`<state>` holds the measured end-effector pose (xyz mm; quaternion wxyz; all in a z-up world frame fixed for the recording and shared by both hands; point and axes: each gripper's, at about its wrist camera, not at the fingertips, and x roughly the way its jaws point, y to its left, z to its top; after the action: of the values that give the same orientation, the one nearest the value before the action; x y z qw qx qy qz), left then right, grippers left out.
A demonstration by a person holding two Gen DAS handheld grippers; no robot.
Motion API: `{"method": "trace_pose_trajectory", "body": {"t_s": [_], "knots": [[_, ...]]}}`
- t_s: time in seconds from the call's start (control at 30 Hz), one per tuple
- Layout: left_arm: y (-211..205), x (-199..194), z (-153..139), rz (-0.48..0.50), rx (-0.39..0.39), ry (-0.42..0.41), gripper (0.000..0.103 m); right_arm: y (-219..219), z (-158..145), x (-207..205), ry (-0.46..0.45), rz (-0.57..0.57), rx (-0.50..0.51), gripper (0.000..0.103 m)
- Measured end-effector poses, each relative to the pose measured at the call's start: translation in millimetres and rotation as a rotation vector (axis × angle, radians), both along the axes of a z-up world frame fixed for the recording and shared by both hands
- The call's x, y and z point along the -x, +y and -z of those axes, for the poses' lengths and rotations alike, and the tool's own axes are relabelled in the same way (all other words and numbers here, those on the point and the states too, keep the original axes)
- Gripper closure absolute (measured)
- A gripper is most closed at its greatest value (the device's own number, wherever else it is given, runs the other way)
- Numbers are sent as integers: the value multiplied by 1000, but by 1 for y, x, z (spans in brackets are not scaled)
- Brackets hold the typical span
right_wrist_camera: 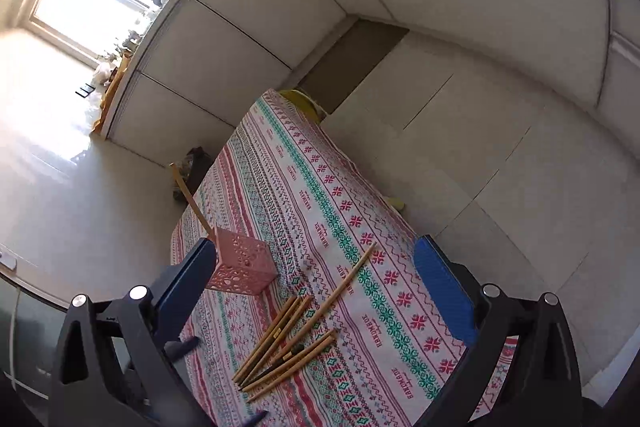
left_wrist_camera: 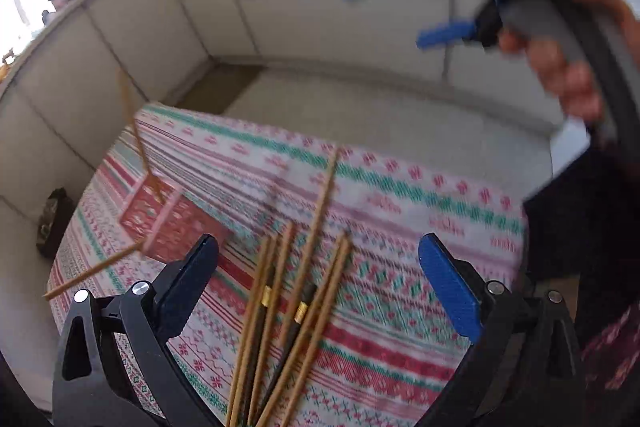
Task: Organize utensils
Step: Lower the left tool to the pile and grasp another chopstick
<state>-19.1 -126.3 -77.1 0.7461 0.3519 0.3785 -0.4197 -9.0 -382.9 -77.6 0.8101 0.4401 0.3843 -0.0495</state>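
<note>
Several wooden chopsticks (left_wrist_camera: 280, 315) lie in a loose bundle on the patterned tablecloth (left_wrist_camera: 400, 227), between the fingers of my open, empty left gripper (left_wrist_camera: 320, 283), which hovers above them. One chopstick (left_wrist_camera: 92, 273) lies apart at the left. A pink perforated holder (left_wrist_camera: 176, 223) stands behind, with one chopstick (left_wrist_camera: 138, 139) leaning in it. In the right wrist view the holder (right_wrist_camera: 244, 267) and the bundle (right_wrist_camera: 284, 339) lie below my open, empty right gripper (right_wrist_camera: 316, 279). The right gripper also shows in the left wrist view (left_wrist_camera: 400, 11), raised at the upper right.
The table (right_wrist_camera: 312, 163) stands on a pale tiled floor (right_wrist_camera: 480, 147), near white cabinets (right_wrist_camera: 224, 39). A dark bag (right_wrist_camera: 192, 171) sits on the floor by the table's far left side. A yellow stool (right_wrist_camera: 300, 99) is at the far end.
</note>
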Motion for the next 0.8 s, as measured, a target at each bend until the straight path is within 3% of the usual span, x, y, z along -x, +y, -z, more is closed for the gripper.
{"method": "trace_pose_trajectory", "body": {"t_s": [0.07,0.1,0.13,0.2,0.3,0.47,0.63,0.8], "knots": [[-10,3,28,88,-118,93,8,-3,1,0,2,-7,-16,7],[-15,1,40,103,-163,144,15,-5,1,0,5,-7,-27,7],[-19,-4,54,101,-215,216,31,-6,2,0,7,-10,-46,7],[-25,-17,76,57,-306,285,42,-7,5,-1,13,-19,-93,7],[-28,-36,89,25,-315,413,42,-10,13,-2,26,-26,-155,7],[-41,-57,100,45,-374,411,40,-10,19,-5,26,-55,-247,7],[-62,-70,109,115,-407,474,40,-13,18,-3,22,-54,-259,7],[-70,-80,120,109,-438,461,40,-18,21,-3,33,-44,-268,7]]}}
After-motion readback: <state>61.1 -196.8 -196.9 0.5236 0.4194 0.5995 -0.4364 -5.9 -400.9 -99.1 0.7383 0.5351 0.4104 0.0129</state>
